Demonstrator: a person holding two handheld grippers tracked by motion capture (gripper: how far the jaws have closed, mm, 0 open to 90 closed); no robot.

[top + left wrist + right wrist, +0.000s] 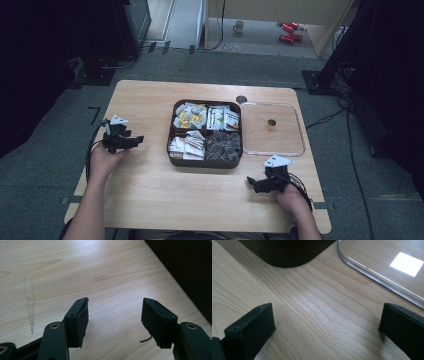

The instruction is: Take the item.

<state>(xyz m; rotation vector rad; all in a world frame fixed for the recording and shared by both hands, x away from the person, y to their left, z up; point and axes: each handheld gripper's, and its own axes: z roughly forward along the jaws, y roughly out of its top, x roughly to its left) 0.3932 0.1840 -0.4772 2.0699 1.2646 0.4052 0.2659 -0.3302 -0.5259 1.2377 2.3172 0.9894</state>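
Observation:
A dark brown box (pixel 170 150) with four compartments of small packets stands at the middle of the wooden table (pixel 150 185). Its clear lid (pixel 300 135) lies flat just to the right of it. My left gripper (pixel 134 141) rests at the table's left, left of the box, open and empty over bare wood (pixel 115 310). My right gripper (pixel 253 184) sits near the front right, below the lid, open and empty (pixel 327 325). In the right gripper view the box's rounded corner (pixel 287 255) and the lid's edge (pixel 372 275) lie ahead.
The packets are yellow-white, white, and dark ones, each kind in its own compartment. A round hole (pixel 241 99) sits in the table behind the box. On the floor beyond the table are a mug (pixel 239 26) and red items (pixel 289 31).

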